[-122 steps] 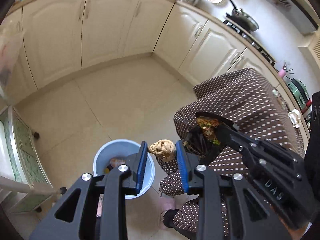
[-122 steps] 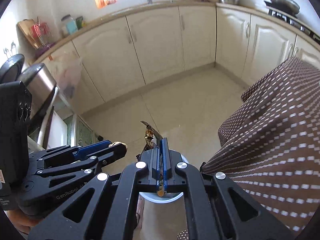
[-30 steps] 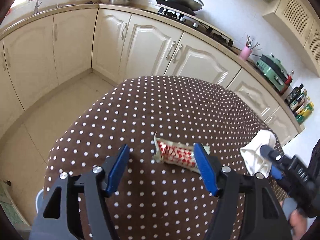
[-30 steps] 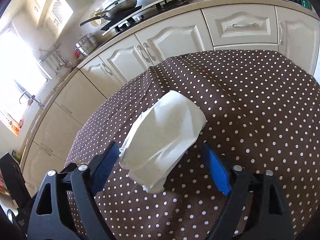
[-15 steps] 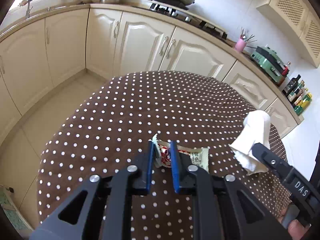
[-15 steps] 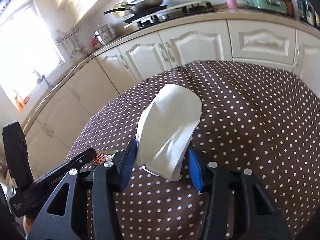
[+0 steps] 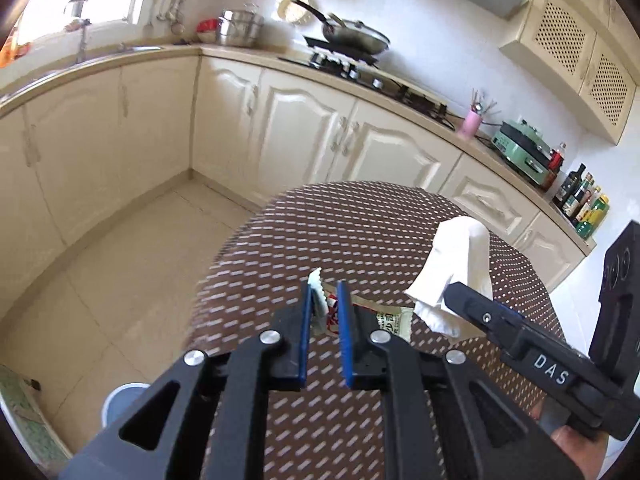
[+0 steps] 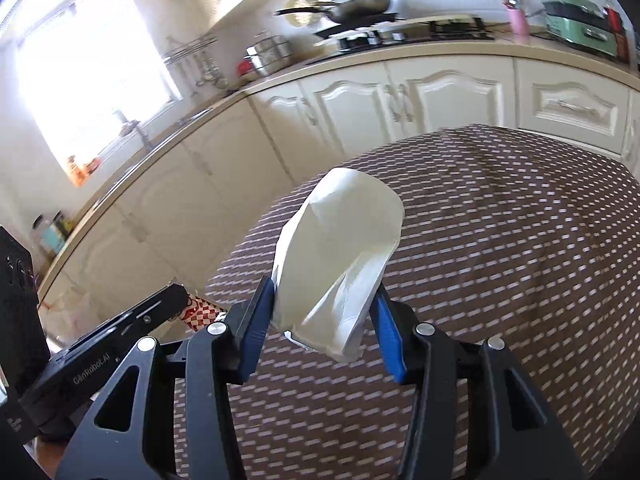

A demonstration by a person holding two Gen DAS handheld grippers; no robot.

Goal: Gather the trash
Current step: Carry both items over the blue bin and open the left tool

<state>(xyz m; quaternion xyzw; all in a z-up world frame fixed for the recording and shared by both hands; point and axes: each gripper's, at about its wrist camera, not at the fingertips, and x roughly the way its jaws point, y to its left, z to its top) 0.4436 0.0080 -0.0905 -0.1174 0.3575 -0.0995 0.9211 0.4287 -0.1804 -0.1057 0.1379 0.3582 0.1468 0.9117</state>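
Below both grippers, the polka-dot tablecloth [image 7: 360,240] is lying bare. The right gripper [image 8: 326,322] is squeezing a crumpled white paper napkin [image 8: 340,256], probably for binning. The left gripper [image 7: 325,304] is pinching a red-and-white snack wrapper [image 7: 332,314], its tail trailing rightward.
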